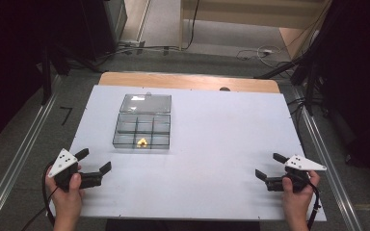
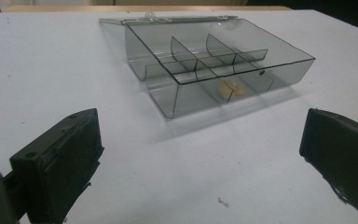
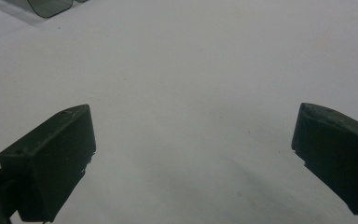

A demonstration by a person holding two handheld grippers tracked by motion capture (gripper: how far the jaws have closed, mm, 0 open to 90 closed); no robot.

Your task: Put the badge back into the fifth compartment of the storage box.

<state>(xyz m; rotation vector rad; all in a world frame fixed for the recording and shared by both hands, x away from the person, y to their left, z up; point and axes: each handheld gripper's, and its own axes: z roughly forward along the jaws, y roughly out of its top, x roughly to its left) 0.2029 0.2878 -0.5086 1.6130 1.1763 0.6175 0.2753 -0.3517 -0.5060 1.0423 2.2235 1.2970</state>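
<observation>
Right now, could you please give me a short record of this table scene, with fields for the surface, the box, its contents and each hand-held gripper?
surface: white rectangular table top
box: clear smoky plastic compartment box, six compartments, hinged lid open flat behind it
contents: small yellow object in the near middle compartment; the other compartments look empty
left hand-held gripper: open, holding nothing, at the near left of the table, apart from the box
right hand-held gripper: open, holding nothing, at the near right
</observation>
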